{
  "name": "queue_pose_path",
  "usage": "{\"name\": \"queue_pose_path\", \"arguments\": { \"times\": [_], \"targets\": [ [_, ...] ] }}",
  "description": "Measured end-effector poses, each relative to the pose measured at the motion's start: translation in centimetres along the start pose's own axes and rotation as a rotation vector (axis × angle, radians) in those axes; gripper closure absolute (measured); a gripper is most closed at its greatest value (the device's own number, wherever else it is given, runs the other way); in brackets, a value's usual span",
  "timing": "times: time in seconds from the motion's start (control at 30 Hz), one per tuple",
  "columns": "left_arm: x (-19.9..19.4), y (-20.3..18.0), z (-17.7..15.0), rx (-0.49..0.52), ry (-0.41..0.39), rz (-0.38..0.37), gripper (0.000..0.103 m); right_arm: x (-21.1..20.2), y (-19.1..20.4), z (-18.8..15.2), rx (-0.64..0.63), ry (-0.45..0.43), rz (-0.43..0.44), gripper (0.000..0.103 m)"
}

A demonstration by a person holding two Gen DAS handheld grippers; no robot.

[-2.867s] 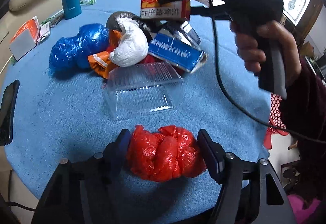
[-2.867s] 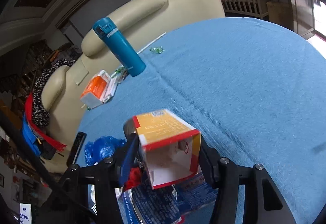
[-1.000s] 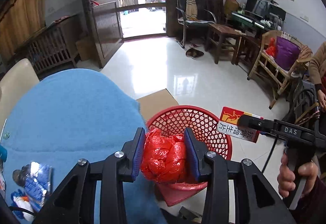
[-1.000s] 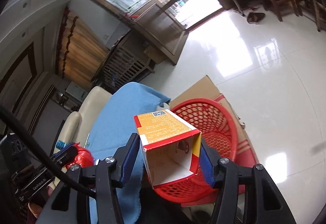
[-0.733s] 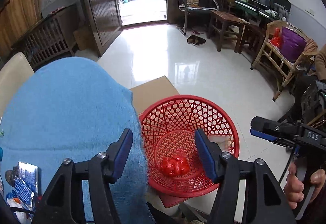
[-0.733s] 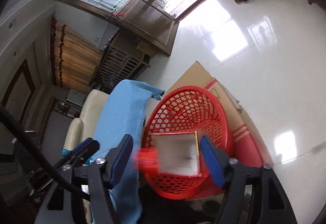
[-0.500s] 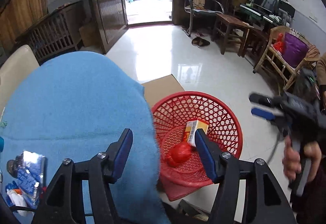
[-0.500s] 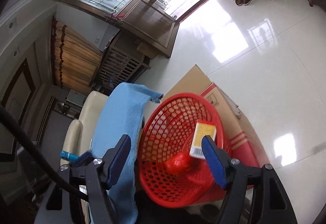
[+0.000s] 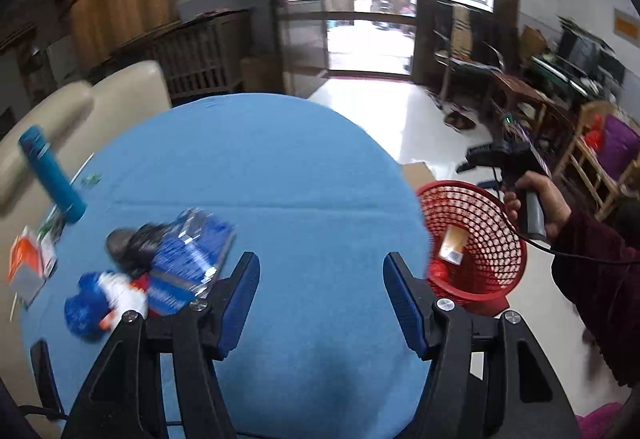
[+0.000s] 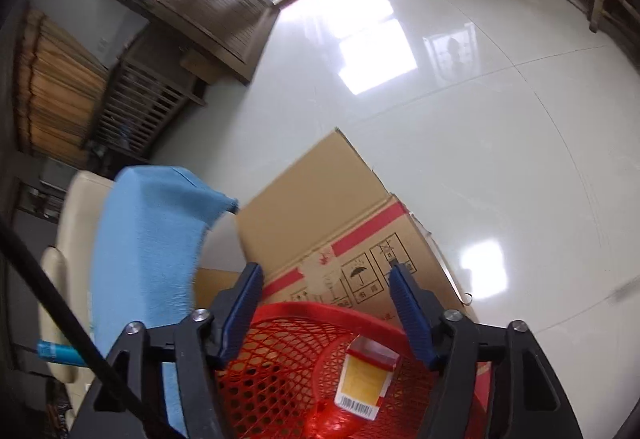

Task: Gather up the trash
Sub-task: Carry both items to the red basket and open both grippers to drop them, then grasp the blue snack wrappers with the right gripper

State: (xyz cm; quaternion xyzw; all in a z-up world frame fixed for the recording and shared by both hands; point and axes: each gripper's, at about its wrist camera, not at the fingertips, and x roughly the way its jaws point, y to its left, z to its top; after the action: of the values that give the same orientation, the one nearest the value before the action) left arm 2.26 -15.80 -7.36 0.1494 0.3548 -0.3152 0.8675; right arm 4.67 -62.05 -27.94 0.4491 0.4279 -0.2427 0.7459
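Observation:
My left gripper (image 9: 318,293) is open and empty above the blue tablecloth (image 9: 280,175). A heap of trash (image 9: 160,263) lies to its left: blue foil packets, a blue bag, white and dark wrappers. The red basket (image 9: 500,239) stands off the table's right edge and holds the small carton (image 9: 452,247) and the red bag (image 9: 438,273). My right gripper (image 10: 326,305) is open and empty just above the basket (image 10: 296,371), with the carton (image 10: 366,379) lying below it. That gripper (image 9: 476,163) also shows in the left wrist view, held beyond the basket.
A teal bottle (image 9: 50,175) and an orange and white box (image 9: 28,263) stand at the table's left edge. A cardboard box (image 10: 344,223) sits behind the basket. Cream chairs (image 9: 80,107) stand behind the table. Wooden furniture (image 9: 560,111) lines the right wall.
Both grippers opened over the basket and dropped the red bag and the carton into it. My left gripper has since swung back left over the table. The right one has lifted slightly.

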Motion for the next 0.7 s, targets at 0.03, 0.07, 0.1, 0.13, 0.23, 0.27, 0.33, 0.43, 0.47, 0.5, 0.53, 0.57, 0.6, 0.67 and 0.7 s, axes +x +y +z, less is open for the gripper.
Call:
{"name": "queue_pose_path", "arguments": {
  "times": [0.03, 0.07, 0.1, 0.13, 0.23, 0.27, 0.33, 0.43, 0.47, 0.5, 0.53, 0.57, 0.6, 0.67, 0.7],
  "targets": [
    [-0.4, 0.9, -0.3, -0.022, -0.004, 0.015, 0.038, 0.5, 0.0, -0.2, -0.003, 0.016, -0.019, 0.042],
    [-0.8, 2.0, -0.7, -0.044, -0.009, 0.032, 0.038, 0.6, 0.1, -0.5, -0.015, 0.02, -0.046, 0.043],
    [-1.1, 2.8, -1.1, -0.057, -0.012, 0.044, 0.038, 0.7, 0.1, -0.8, -0.026, 0.023, -0.064, 0.043],
    [-1.5, 3.6, -1.3, -0.069, -0.016, 0.058, 0.038, 0.5, 0.1, -1.3, -0.031, 0.025, -0.069, 0.043],
    [-2.7, 6.6, -1.9, -0.121, -0.031, 0.114, 0.038, -0.2, -0.3, -2.7, -0.029, 0.044, -0.063, 0.043],
    [-3.1, 7.6, -2.3, -0.142, -0.036, 0.132, 0.038, -0.2, -0.1, -3.0, -0.034, 0.047, -0.072, 0.043],
    [-4.1, 9.8, -3.4, -0.188, -0.049, 0.166, 0.037, -0.7, -0.1, -4.3, -0.046, 0.053, -0.083, 0.043],
    [-5.5, 12.7, -5.4, -0.257, -0.069, 0.213, 0.034, -1.0, -0.2, -6.1, -0.047, 0.066, -0.11, 0.043],
    [-5.7, 13.7, -6.0, -0.283, -0.069, 0.227, 0.034, -1.3, -0.1, -6.5, -0.049, 0.052, -0.124, 0.043],
    [-5.9, 14.5, -6.4, -0.304, -0.067, 0.234, 0.033, -2.0, 0.0, -6.7, -0.056, 0.009, -0.138, 0.043],
    [-6.1, 15.1, -6.9, -0.324, -0.067, 0.237, 0.033, -2.8, 0.1, -6.7, -0.059, -0.034, -0.146, 0.043],
    [-6.1, 15.9, -7.3, -0.345, -0.07, 0.254, 0.033, -4.1, 0.4, -6.6, -0.054, -0.086, -0.147, 0.043],
    [-6.1, 16.6, -7.6, -0.365, -0.069, 0.258, 0.033, -5.4, 0.9, -6.4, -0.045, -0.122, -0.128, 0.043],
    [-5.9, 17.7, -8.3, -0.402, -0.068, 0.26, 0.032, -8.4, 3.0, -6.6, -0.071, -0.187, -0.037, 0.043],
    [-5.8, 18.1, -8.7, -0.419, -0.069, 0.257, 0.032, -9.6, 4.5, -6.9, -0.104, -0.2, 0.005, 0.043]
  ]
}}
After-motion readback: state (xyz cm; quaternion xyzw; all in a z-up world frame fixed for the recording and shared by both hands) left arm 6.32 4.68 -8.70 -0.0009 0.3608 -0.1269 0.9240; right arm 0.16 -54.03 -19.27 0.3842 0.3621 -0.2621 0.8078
